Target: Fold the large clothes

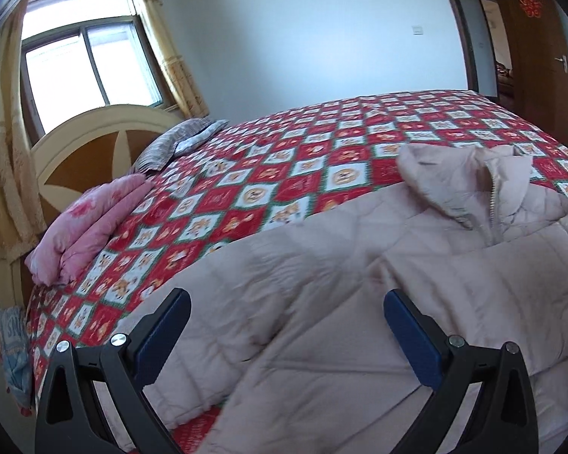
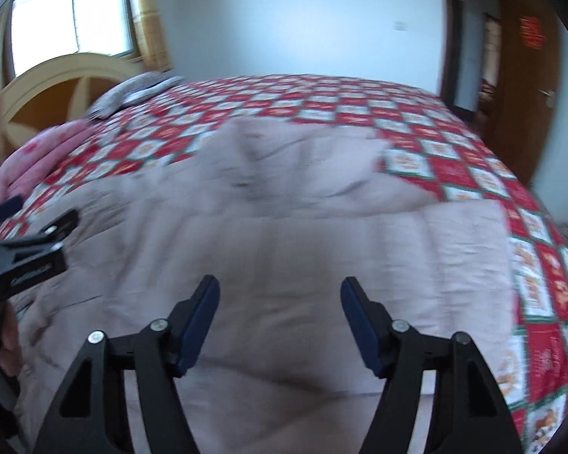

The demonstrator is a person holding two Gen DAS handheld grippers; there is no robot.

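Setting: a home bedroom. We note a large bed (image 1: 322,159) under a red-and-white patterned bedspread (image 1: 246,189), a rounded cream-and-brown headboard (image 1: 94,151), a grey pillow (image 1: 178,143), a folded pink quilt (image 1: 91,227), a curtained window (image 1: 87,56), a wall switch (image 1: 418,30) and a wooden door (image 1: 530,49) bearing a red paper decoration (image 1: 529,1).

A pale puffy coat (image 1: 359,283) lies spread across the bed (image 1: 303,143), over its red and white patterned cover. The collar (image 1: 454,178) stands up at the far side, with the zip (image 1: 493,193) partly undone. The left tongs (image 1: 286,302) hang just above the coat, blue pads (image 1: 409,333) wide apart with nothing between them. A folded pink quilt (image 1: 87,227) sits near the headboard (image 1: 83,159), and a grey pillow (image 1: 178,143) lies beyond it. Behind are a window (image 1: 87,60) and yellow curtains (image 1: 166,38).
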